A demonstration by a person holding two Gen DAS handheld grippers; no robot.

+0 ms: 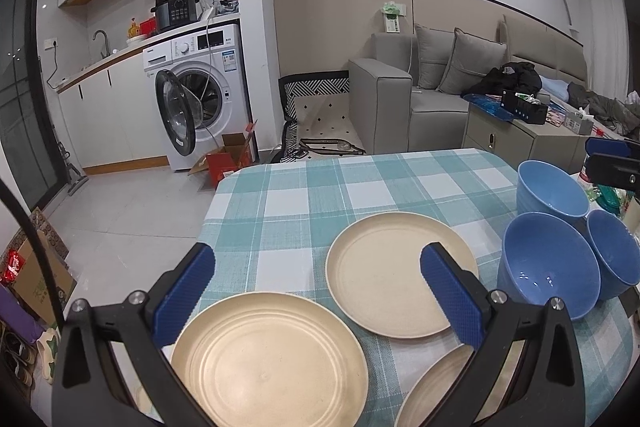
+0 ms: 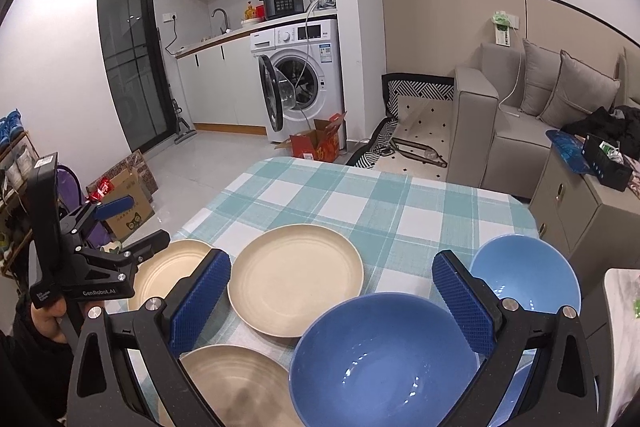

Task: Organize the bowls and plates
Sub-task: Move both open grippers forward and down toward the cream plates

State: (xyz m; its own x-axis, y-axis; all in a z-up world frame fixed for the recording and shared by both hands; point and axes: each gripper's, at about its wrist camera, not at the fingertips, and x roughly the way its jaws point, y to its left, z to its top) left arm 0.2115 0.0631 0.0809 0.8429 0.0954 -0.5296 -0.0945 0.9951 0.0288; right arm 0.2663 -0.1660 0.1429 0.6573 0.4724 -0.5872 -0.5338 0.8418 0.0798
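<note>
Three cream plates lie on the checked tablecloth [image 1: 304, 195]: a near-left plate [image 1: 268, 359], a middle plate [image 1: 400, 275] and a third plate [image 1: 436, 387] half hidden behind my finger. To their right stand three blue bowls: a far bowl [image 1: 550, 195], a near bowl [image 1: 548, 267] and a right bowl [image 1: 614, 251]. My left gripper [image 1: 318, 267] hovers open over the near-left and middle plates, holding nothing. My right gripper [image 2: 330, 267] is open above the near bowl [image 2: 384, 359] and middle plate [image 2: 296, 279], with the far bowl [image 2: 528, 275] by its right finger.
The table's left edge drops to the tiled floor, with cardboard boxes [image 2: 128, 203] below. Beyond the table are a washing machine [image 1: 200, 99] with its door open and a red box [image 1: 228, 163]. A grey sofa [image 1: 420, 95] and a low cabinet [image 1: 516, 139] stand at the right.
</note>
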